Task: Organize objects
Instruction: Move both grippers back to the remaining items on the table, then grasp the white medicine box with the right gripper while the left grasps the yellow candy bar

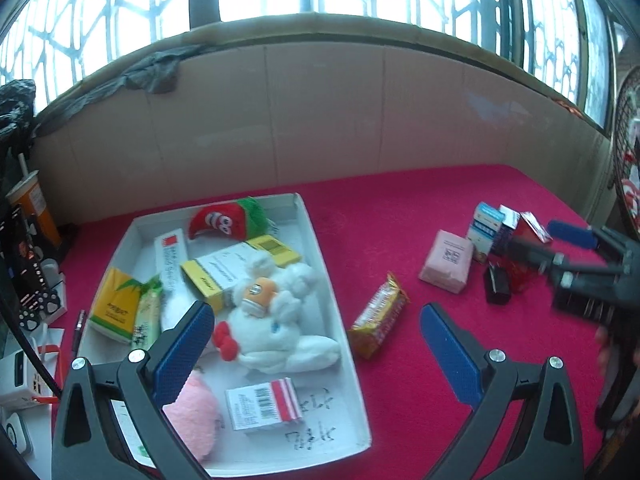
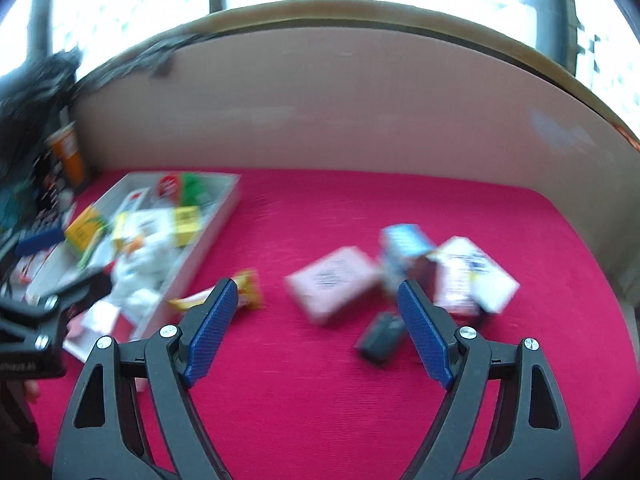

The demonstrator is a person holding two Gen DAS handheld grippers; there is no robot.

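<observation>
A white tray [image 1: 316, 232] on the left holds a white plush rabbit [image 1: 276, 320], a pink plush [image 1: 192, 408], a red-green plush [image 1: 224, 220] and several boxes and packs. Loose on the red cloth lie a yellow-red snack bar [image 1: 378, 322], a pink pack [image 1: 446, 266], a blue-white box [image 1: 486, 232], a red box [image 1: 528, 228] and a black adapter [image 1: 497, 286]. My left gripper [image 1: 316, 320] is open and empty over the tray's right wall. My right gripper [image 2: 316, 292] is open and empty, hovering before the pink pack [image 2: 336, 284] and the adapter [image 2: 382, 338]. That view is blurred.
A cardboard wall [image 1: 320, 112] closes the far side under barred windows. An orange cup [image 1: 38, 208] and assorted clutter stand left of the tray. A fan grille [image 1: 628, 160] is at the right edge. Red cloth [image 1: 460, 380] lies bare in front.
</observation>
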